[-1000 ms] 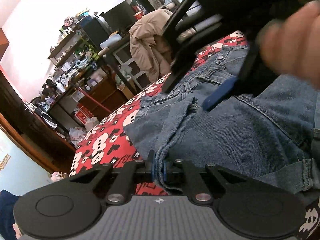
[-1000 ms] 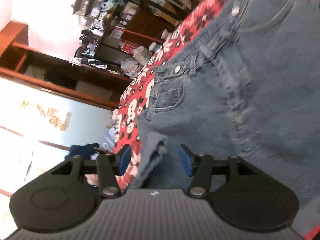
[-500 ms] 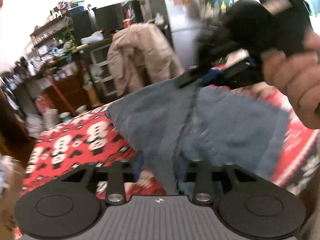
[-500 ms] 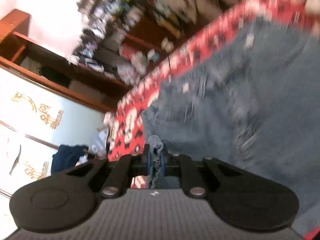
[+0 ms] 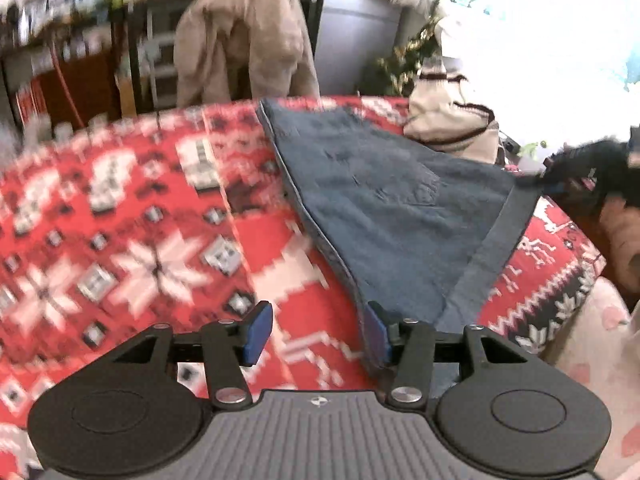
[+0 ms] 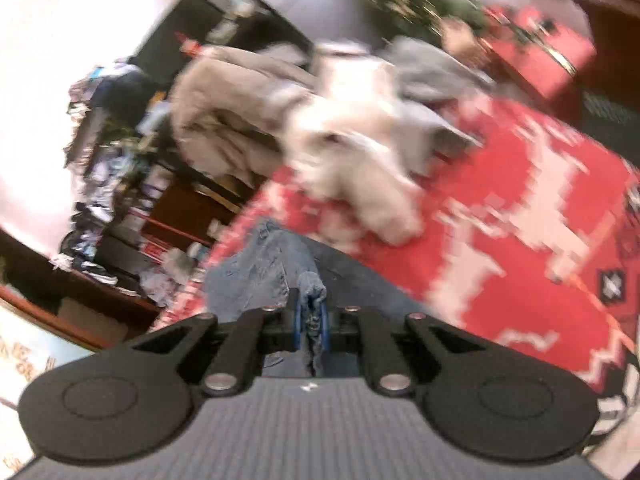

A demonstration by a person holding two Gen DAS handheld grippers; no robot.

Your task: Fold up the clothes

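A blue denim garment (image 5: 384,200) lies stretched across the red patterned blanket (image 5: 140,240). In the left wrist view my left gripper (image 5: 318,334) has its jaws opening. Only blanket shows between the blue pads (image 5: 258,332), and the denim's near corner rests against the right-hand pad without being pinched. At the far right edge my right gripper (image 5: 560,172), dark and blurred, pulls the garment's other corner taut. In the right wrist view that gripper (image 6: 312,320) is shut on a bunched fold of denim (image 6: 260,272), which trails back to the left.
A beige coat (image 5: 240,40) hangs over a chair beyond the bed. A cream garment with dark trim (image 5: 452,120) lies on the blanket's far right, blurred white in the right wrist view (image 6: 352,152). Cluttered shelves (image 6: 104,200) stand along the wall.
My left gripper let go of the denim and opened. My right gripper shut on a denim edge and swept it sideways across the bed, stretching the fabric out.
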